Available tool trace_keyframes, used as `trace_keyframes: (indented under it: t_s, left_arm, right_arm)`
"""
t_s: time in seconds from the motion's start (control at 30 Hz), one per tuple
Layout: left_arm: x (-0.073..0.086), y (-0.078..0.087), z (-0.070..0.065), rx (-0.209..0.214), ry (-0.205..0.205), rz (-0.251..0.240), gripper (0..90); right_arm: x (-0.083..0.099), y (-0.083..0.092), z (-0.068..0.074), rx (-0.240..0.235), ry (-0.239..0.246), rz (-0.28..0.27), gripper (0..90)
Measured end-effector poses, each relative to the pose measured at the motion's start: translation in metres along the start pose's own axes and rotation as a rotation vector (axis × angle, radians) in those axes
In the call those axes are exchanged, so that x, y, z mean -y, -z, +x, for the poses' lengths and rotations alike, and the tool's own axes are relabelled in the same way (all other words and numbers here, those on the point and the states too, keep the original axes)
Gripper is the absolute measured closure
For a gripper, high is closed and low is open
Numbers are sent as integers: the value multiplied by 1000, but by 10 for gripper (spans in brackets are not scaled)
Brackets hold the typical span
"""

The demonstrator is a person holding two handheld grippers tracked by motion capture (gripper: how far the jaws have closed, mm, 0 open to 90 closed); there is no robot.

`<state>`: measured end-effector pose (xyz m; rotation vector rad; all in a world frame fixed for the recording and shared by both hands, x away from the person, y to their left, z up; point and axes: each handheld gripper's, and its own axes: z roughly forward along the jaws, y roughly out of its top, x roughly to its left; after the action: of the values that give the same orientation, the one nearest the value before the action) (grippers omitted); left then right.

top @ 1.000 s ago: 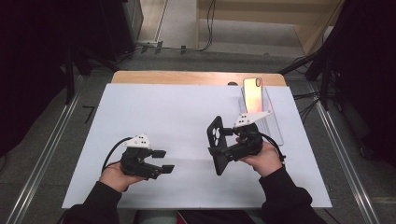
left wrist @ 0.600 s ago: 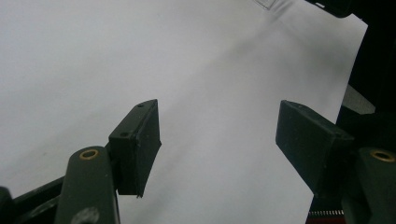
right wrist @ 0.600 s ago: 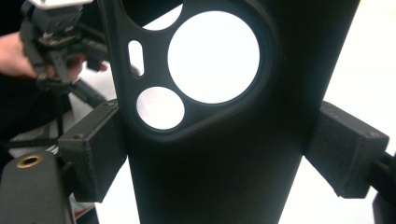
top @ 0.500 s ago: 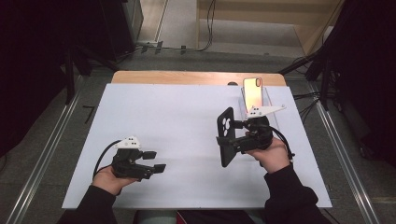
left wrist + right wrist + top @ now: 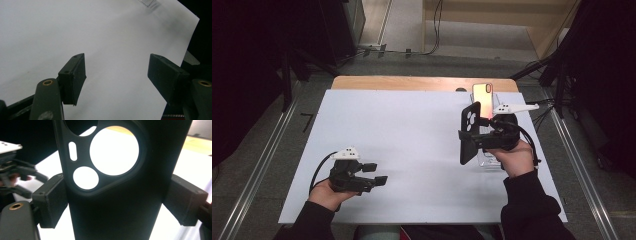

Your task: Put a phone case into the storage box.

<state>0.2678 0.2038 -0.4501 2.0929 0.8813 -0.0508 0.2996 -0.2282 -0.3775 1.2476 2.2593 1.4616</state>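
Observation:
A black phone case [image 5: 469, 132] with round camera cutouts stands upright between the jaws of my right gripper [image 5: 468, 141], which is shut on its two long edges. The right gripper view has the case [image 5: 120, 202] close up, with the pads [image 5: 51, 202] pressing its sides. Just behind the case, a phone [image 5: 485, 96] with an orange-lit screen leans in a clear stand [image 5: 490, 159] at the back right. My left gripper [image 5: 377, 173] rests low over the front left of the white sheet, open. Nothing lies between its pads [image 5: 73, 77].
A white sheet [image 5: 402, 130] covers the table; a wooden strip [image 5: 412, 82] borders its far edge. Dark equipment and cables stand beyond the table. The other hand's gripper [image 5: 15, 177] appears at the left of the right gripper view.
My right gripper has carried the case to the right and farther back, up beside the phone stand. The left gripper has stayed about where it was.

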Motion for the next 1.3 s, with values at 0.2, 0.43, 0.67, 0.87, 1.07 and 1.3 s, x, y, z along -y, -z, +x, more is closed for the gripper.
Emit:
trace_keyframes:
  t_s: [0.2, 0.43, 0.67, 0.87, 1.07, 1.3]
  left_arm:
    - [2, 2, 0, -5, 6, 5, 311]
    - [4, 4, 1, -11, 13, -4, 311]
    - [2, 2, 1, -7, 17, -11, 311]
    - [1, 1, 1, -4, 19, -11, 311]
    - [2, 1, 2, 0, 18, -11, 311]
    - [2, -2, 2, 10, 14, -5, 311]
  right_arm:
    - [-3, 7, -12, 70, -29, -16, 119]
    - [-7, 10, -27, 186, -55, -44, 119]
    - [-17, 11, -55, 304, -79, -77, 119]
    - [-25, 0, -87, 405, -114, -91, 119]
    - [-20, -23, -118, 467, -164, -47, 119]
    - [-11, -58, -136, 483, -225, 13, 116]
